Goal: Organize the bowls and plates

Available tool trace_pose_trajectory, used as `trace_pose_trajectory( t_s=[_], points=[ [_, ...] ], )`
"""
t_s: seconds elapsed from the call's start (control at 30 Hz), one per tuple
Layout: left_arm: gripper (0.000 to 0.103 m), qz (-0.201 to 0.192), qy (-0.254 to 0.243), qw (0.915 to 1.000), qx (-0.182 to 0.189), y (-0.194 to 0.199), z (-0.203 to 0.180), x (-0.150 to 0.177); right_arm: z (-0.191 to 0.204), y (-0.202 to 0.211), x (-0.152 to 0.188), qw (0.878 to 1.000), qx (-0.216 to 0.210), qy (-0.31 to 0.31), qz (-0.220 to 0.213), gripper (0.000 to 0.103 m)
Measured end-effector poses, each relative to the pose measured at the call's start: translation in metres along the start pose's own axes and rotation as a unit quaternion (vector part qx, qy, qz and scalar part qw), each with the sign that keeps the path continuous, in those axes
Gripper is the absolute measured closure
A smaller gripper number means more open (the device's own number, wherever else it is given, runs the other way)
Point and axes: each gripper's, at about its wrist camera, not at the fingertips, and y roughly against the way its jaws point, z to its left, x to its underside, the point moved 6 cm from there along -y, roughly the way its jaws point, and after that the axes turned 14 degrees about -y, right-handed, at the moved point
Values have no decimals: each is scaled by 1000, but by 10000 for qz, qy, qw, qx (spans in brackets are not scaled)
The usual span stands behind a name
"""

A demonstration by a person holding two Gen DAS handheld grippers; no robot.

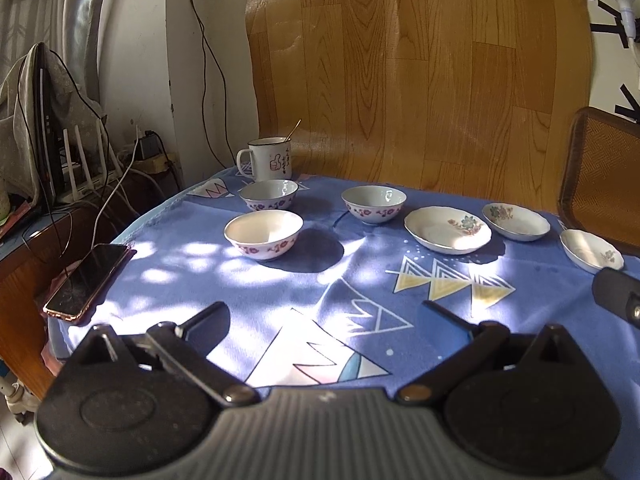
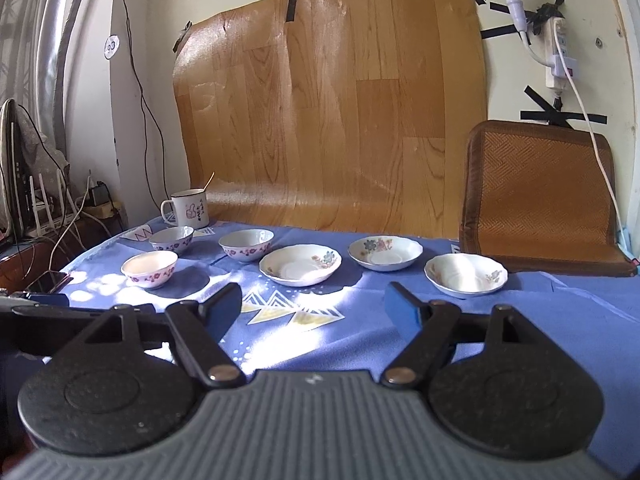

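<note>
the left hand-held gripper [image 1: 324, 316] hung over the near part of the tabletop [image 1: 248, 292], its jaws spread wide with only the blue patterned cloth between them. the right hand-held gripper [image 2: 314, 304] was likewise spread and pinched nothing, the cloth's yellow triangle print showing in the gap.

three floral bowls sat apart from one another toward the left of the tabletop: the nearest bowl [image 1: 263, 234] in a patch of sunlight, the back-left bowl [image 1: 269, 195] just behind it, and the middle bowl [image 1: 373, 203] to its right. three shallow floral plates lay further right, none touching: the large plate [image 1: 447, 229] beside the middle bowl, the far plate [image 1: 515, 221] behind and right of it, and the right-hand plate [image 1: 591, 250] close to the cloth's right side. from the right wrist view the same set read as nearest bowl [image 2: 149, 268], back-left bowl [image 2: 172, 239], middle bowl [image 2: 246, 244], large plate [image 2: 300, 265], far plate [image 2: 385, 253] and right-hand plate [image 2: 465, 274].

a white enamel mug [image 1: 269, 159] with a thumbs-up print stood at the back left corner (a thin utensil handle stuck out of it). a smartphone [image 1: 86, 280] lay at the tabletop's left edge. a woven chair back [image 2: 540, 196] stood behind the right-hand plate, and a wood-grain sheet [image 2: 332, 108] was taped to the wall.
</note>
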Motion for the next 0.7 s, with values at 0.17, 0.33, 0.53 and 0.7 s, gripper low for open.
trace_pose_trajectory(
  t_s=[0.17, 0.33, 0.53, 0.7],
  points=[
    [0, 161, 168, 9997, 39, -21, 11, 3, 3, -20, 2, 9998, -66, 4, 208, 23],
    [0, 356, 653, 9972, 39, -40, 37, 16, 5, -41, 7, 9988, -111, -73, 474, 23],
    [0, 528, 752, 9957, 101, -57, 51, 19, 11, -59, 12, 9972, -202, -126, 704, 23],
    [0, 559, 1068, 9892, 836, -84, 47, -1, 4, -87, 2, 9950, -228, -238, 942, 27]
  ],
)
